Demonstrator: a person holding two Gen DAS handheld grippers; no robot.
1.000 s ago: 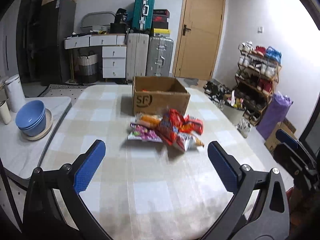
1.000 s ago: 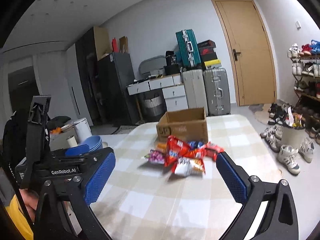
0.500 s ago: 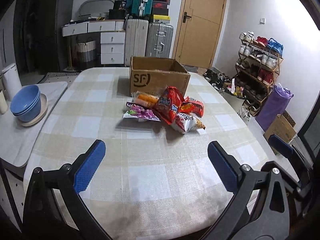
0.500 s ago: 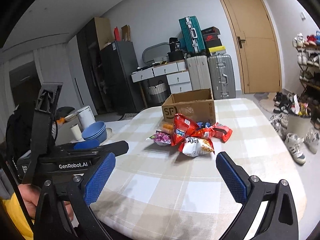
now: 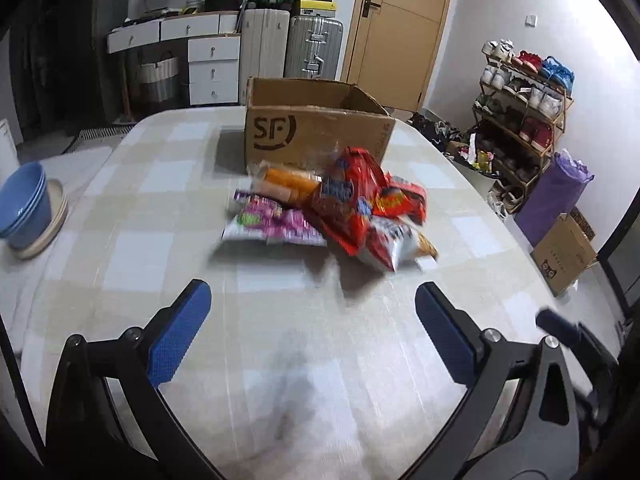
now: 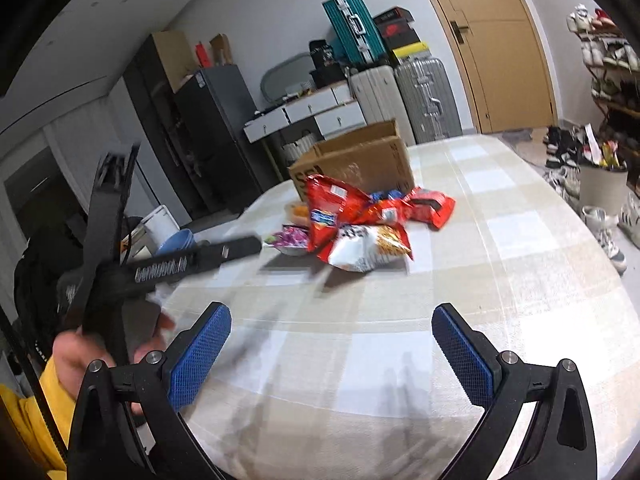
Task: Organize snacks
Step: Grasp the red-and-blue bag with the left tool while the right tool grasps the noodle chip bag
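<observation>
The left gripper [image 5: 312, 332] was held with its blue-padded fingers [image 5: 178, 338] spread wide, nothing between them. The right gripper [image 6: 331, 354] was likewise wide apart and empty, its fingers [image 6: 460, 354] pointing forward. In the right wrist view, the person's left hand [image 6: 84, 354], in a yellow sleeve, gripped the left gripper's black handle, blurred.
</observation>
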